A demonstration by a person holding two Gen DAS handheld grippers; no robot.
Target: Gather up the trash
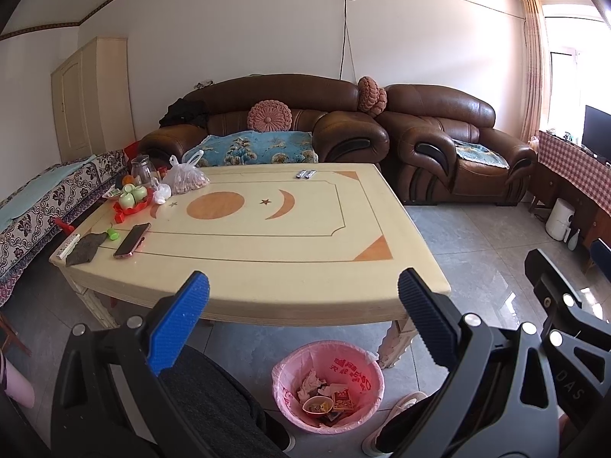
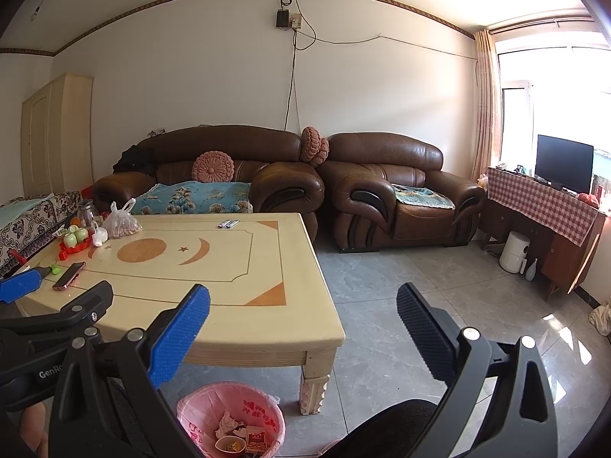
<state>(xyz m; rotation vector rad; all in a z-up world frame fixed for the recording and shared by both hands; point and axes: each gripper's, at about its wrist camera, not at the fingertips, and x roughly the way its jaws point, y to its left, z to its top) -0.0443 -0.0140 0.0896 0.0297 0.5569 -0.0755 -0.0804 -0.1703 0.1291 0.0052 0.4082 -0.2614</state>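
A pink-lined trash bin [image 1: 328, 385] [image 2: 231, 420] stands on the floor at the near edge of the cream coffee table [image 1: 290, 252] [image 2: 229, 286]; it holds crumpled paper, a small bowl and red packets. My left gripper [image 1: 303, 297] hangs open above the bin and the table's front edge, nothing between its fingers. My right gripper [image 2: 303, 305] is open too, empty, over the table's near right corner. Part of the left gripper [image 2: 57, 316] shows at the left of the right wrist view.
On the table's left end lie a phone [image 1: 131, 240], a grey cloth [image 1: 86, 248], a remote, a red tray with green cups [image 1: 131, 198], a plastic bag [image 1: 187, 179] and a glass pot. Two small items [image 1: 306, 174] sit at the far edge. Brown sofas stand behind.
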